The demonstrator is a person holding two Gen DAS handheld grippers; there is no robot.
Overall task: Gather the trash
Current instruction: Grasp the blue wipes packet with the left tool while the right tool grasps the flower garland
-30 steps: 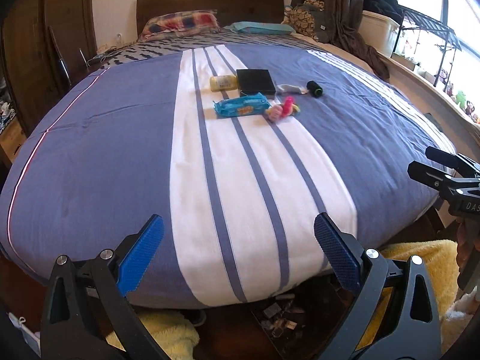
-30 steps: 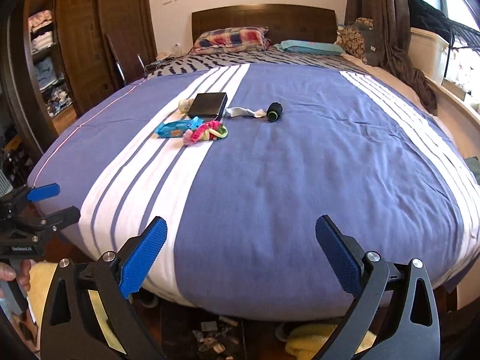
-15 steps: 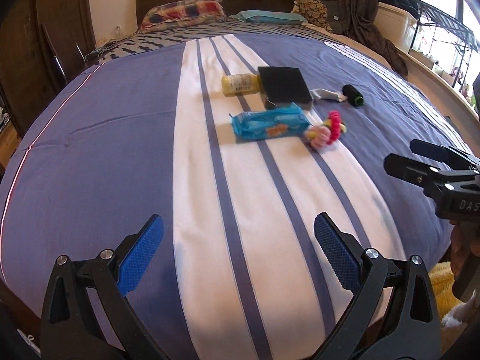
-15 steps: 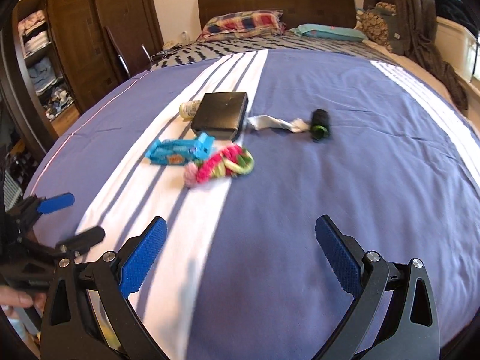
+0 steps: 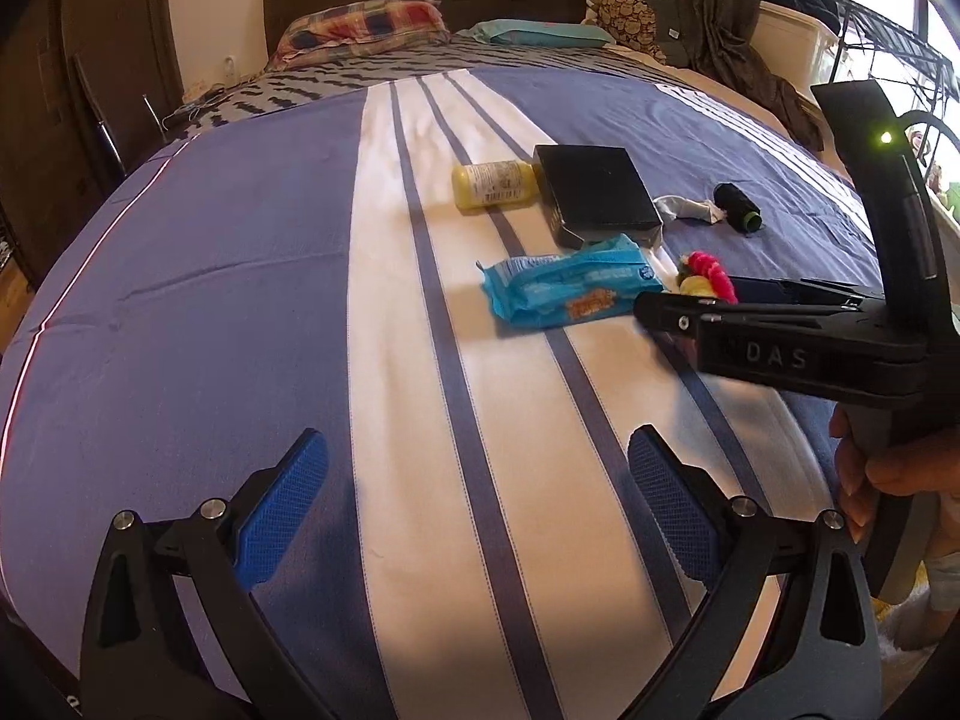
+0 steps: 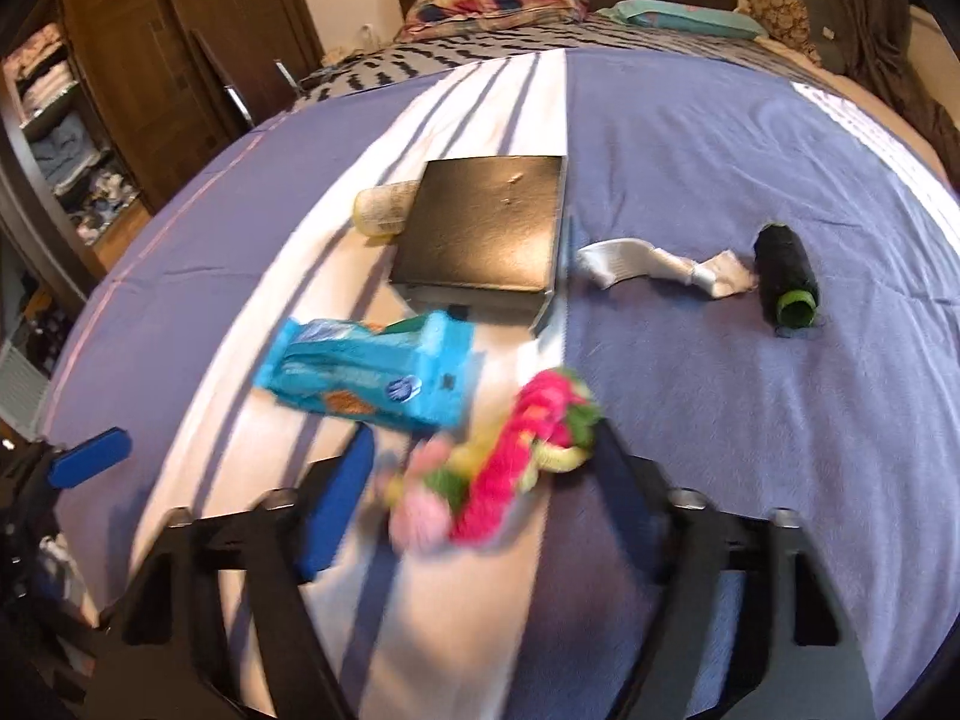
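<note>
Several items lie mid-bed: a blue snack wrapper [image 5: 570,290] [image 6: 366,378], a pink, yellow and green rope toy [image 6: 498,474] [image 5: 708,279], a black box [image 5: 597,192] [image 6: 489,228], a yellow bottle [image 5: 495,185] [image 6: 384,210], a crumpled white scrap [image 6: 660,267] [image 5: 687,208] and a black thread spool [image 6: 786,273] [image 5: 737,207]. My right gripper [image 6: 480,480] is open with its fingers on either side of the rope toy. It also shows in the left wrist view [image 5: 684,306]. My left gripper [image 5: 474,510] is open and empty over the striped cover, well short of the items.
The bed [image 5: 180,300] has a blue and white striped cover. Pillows [image 5: 360,30] and a headboard are at the far end. A wardrobe [image 6: 150,60] stands on the left. A curtain and window rack [image 5: 840,30] are on the right.
Both grippers have moved forward over the bed towards the items. The right gripper has come down around the rope toy and its jaws look somewhat narrower.
</note>
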